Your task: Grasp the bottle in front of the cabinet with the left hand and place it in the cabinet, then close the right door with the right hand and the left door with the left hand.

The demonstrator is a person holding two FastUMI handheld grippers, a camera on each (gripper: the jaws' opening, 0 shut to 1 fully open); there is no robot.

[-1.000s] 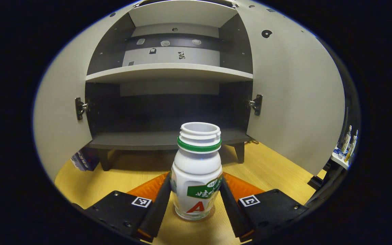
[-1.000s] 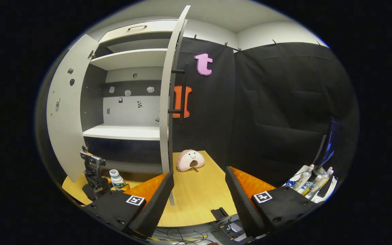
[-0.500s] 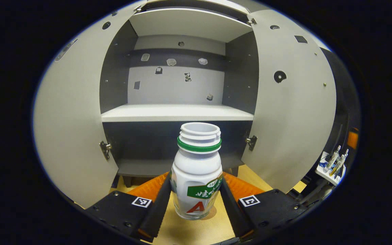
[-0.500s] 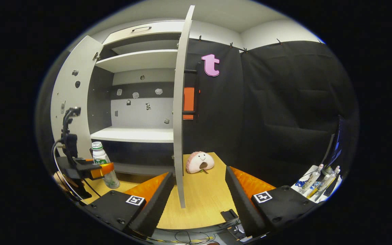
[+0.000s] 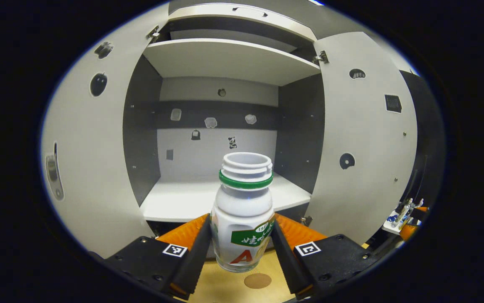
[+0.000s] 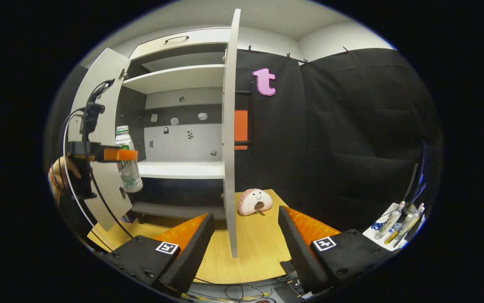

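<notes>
smooth, glossy white plastic on the bottle (image 5: 242,210), clear and glassy at the base, with a green plastic ring at the neck and a shiny printed label. matt, smooth pale-grey board on the doors (image 5: 86,168) and shelf (image 5: 183,202), darker matt panels on the cabinet (image 5: 141,126) sides. bright metal on the hinge (image 5: 321,57). warm wood-grain, lightly satin, on the table (image 6: 254,248). soft, plush cloth on the toy (image 6: 255,202). matt, creased black cloth on the wall (image 6: 351,126). matt black plastic on the left gripper (image 5: 242,252) body, paper-like printed tags on top; same matt black casing on the right gripper (image 6: 246,244).
</notes>
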